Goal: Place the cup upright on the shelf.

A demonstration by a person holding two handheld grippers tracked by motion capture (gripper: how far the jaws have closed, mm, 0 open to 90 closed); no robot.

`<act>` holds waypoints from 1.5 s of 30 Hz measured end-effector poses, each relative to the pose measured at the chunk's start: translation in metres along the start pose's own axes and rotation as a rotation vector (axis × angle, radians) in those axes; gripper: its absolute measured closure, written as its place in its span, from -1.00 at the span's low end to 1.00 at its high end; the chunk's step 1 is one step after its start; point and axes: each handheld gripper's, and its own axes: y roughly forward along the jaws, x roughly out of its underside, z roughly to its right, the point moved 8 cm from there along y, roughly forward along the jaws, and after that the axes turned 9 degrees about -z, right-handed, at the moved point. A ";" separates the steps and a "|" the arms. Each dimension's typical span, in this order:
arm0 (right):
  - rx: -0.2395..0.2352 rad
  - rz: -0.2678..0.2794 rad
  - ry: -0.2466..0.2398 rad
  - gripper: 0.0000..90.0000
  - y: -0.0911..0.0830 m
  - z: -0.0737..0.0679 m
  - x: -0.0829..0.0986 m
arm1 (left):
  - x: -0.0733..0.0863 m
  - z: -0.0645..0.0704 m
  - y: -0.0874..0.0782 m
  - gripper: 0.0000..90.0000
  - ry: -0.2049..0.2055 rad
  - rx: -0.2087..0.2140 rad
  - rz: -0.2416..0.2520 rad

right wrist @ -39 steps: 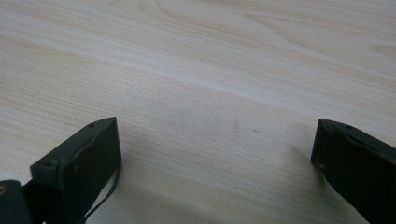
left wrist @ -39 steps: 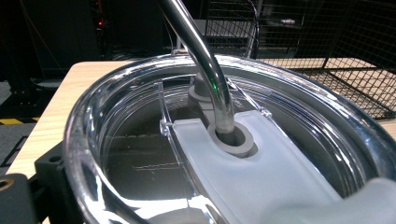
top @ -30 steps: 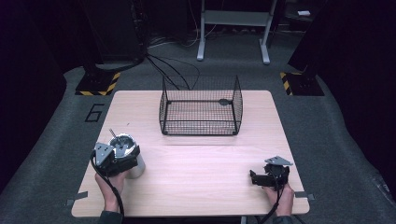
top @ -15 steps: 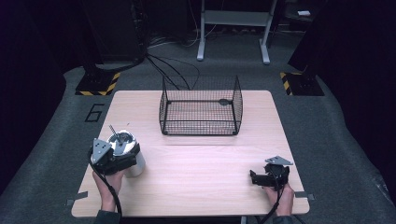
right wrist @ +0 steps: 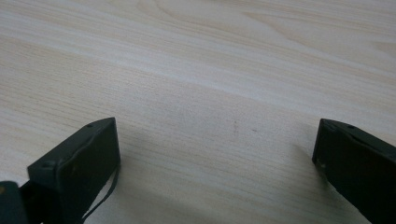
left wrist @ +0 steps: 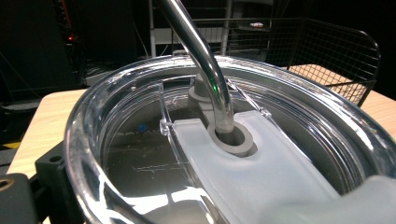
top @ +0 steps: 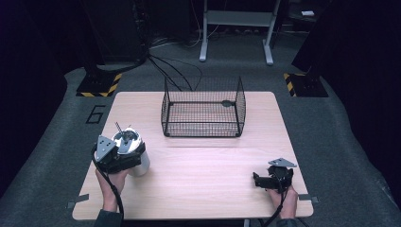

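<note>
Tumbler (top: 136, 158) clamped in left gripper (top: 124, 157) near table (top: 198, 179) edge, right gripper (top: 270, 180) jaws wide, wire basket (top: 203, 109) apart.

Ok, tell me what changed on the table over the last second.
Little changed. The left gripper with the tumbler shifted slightly toward the near left edge of the table; the straw remains in the lid. The right gripper stayed put at the near right, open over bare wood. The wire basket did not move.
</note>
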 end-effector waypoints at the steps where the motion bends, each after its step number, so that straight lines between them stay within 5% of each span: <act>1: -0.001 0.003 0.011 -0.99 0.000 -0.001 -0.001 | -0.001 0.001 0.001 -0.95 0.001 0.001 0.001; 45: -0.001 0.004 0.011 -0.99 0.000 -0.001 -0.001 | -0.038 0.050 0.037 -0.95 0.116 0.138 -0.027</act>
